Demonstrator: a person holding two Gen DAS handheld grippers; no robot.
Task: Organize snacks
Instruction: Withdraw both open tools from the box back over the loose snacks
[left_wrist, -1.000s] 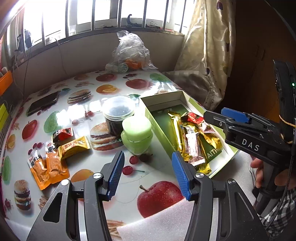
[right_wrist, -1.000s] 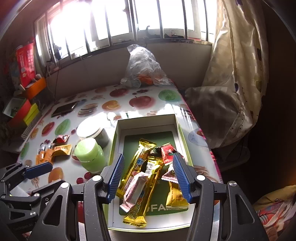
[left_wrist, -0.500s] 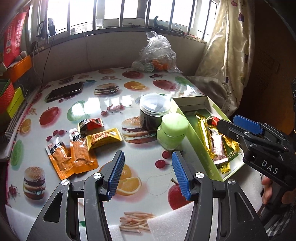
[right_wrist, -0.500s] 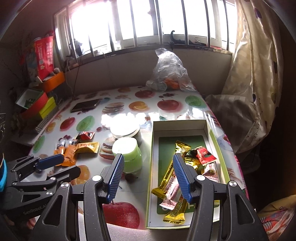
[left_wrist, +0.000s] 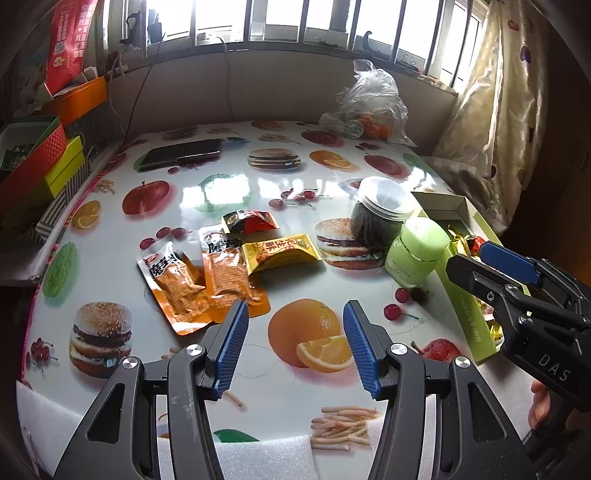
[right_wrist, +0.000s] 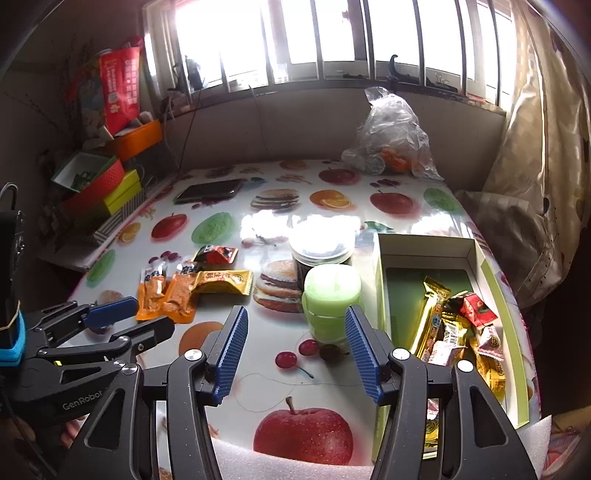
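A: Where are the loose snacks?

B: On the table (left_wrist: 229, 192), at about ten o'clock from the left gripper (left_wrist: 293, 343): two orange packs (left_wrist: 201, 280) side by side, a yellow pack (left_wrist: 282, 251) touching them, a red pack (left_wrist: 251, 221) just behind.

A: And the box?

B: The box (right_wrist: 509, 332) sits at two o'clock from the right gripper (right_wrist: 293, 343), with wrapped bars (right_wrist: 454, 328) inside. A green jar (right_wrist: 330, 295) stands at twelve o'clock, a dark jar (right_wrist: 321, 247) behind it.

A: The grippers?

B: Both have their jaws spread wide and hold nothing.
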